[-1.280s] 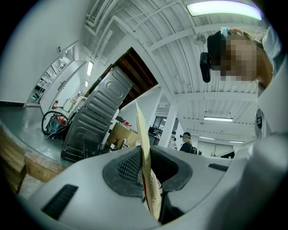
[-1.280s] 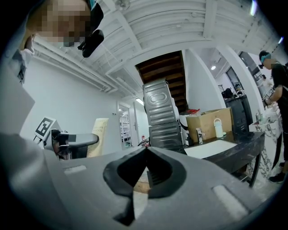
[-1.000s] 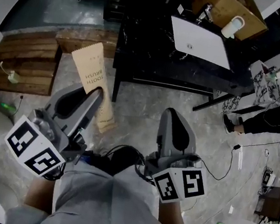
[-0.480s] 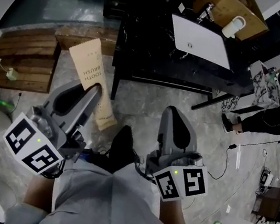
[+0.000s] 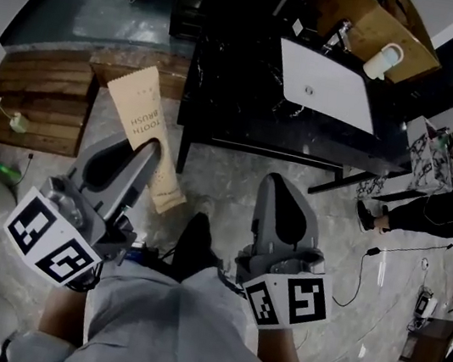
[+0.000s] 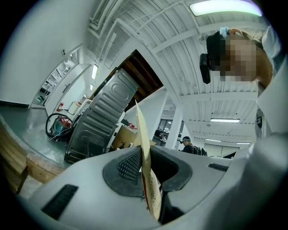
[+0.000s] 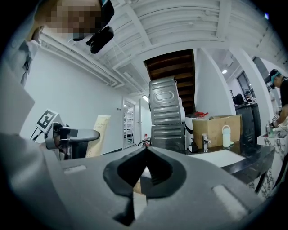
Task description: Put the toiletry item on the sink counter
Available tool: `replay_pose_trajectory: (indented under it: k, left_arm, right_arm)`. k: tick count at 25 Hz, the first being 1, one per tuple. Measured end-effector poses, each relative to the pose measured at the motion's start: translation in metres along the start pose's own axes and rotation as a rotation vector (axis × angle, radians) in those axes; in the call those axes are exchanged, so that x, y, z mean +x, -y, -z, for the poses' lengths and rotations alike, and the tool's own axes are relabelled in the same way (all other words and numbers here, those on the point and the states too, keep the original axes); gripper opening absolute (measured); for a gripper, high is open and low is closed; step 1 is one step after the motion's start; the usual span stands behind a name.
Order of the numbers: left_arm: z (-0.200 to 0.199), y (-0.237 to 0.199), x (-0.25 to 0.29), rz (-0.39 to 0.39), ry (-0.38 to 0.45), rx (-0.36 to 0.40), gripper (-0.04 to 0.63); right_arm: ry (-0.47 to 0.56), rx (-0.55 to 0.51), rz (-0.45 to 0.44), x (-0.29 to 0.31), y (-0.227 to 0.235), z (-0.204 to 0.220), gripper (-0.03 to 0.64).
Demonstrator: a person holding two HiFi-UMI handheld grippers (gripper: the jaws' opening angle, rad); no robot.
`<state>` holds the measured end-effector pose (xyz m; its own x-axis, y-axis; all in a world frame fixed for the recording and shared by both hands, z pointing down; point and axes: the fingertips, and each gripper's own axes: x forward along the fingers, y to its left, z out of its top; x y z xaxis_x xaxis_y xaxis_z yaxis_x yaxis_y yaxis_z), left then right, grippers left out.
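Note:
A long tan paper toothbrush packet (image 5: pixel 143 123) sticks out past the tips of my left gripper (image 5: pixel 153 155), which is shut on its lower part. In the left gripper view the packet (image 6: pixel 140 134) stands edge-on between the two pads. My right gripper (image 5: pixel 277 184) is beside it, shut with nothing in it; its tips (image 7: pixel 145 150) meet. Ahead stands the black sink counter (image 5: pixel 231 99) with a white basin (image 5: pixel 328 85). The right gripper view shows the same counter (image 7: pixel 252 159) at the right and the held packet (image 7: pixel 101 132) at the left.
A faucet (image 5: pixel 341 33), a white bottle (image 5: pixel 382 60) and a cardboard box (image 5: pixel 366 14) are at the counter's far side. Wooden pallets (image 5: pixel 38 101) lie to the left. A person (image 5: pixel 451 201) stands at the right. Cables (image 5: pixel 367 268) run over the floor.
Both grippers have moved a little toward the counter, the packet still held in the left one. A black shoe has stepped forward between the grippers.

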<state>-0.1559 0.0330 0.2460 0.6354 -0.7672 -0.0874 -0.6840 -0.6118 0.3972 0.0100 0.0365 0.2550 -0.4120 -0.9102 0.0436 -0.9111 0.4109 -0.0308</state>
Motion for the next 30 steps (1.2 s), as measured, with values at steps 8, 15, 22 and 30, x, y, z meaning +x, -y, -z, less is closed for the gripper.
replay_pose_trajectory:
  k: [8, 15, 22, 30]
  left_arm:
    - [-0.007, -0.024, 0.062, -0.034, -0.001, 0.010, 0.057]
    - [-0.009, -0.049, 0.125, -0.076, -0.008, 0.013, 0.057]
    - [-0.010, -0.076, 0.198, -0.126, -0.012, 0.016, 0.057]
    - [-0.014, -0.094, 0.258, -0.167, -0.004, 0.017, 0.057]
  right_arm:
    - [-0.006, 0.032, -0.045, 0.056, 0.045, -0.003, -0.003]
    - [-0.018, 0.046, -0.084, 0.112, 0.094, -0.005, -0.003]
    - [-0.037, 0.056, -0.134, 0.172, 0.150, -0.005, -0.003]
    - [-0.043, 0.051, -0.200, 0.222, 0.197, -0.007, -0.003]
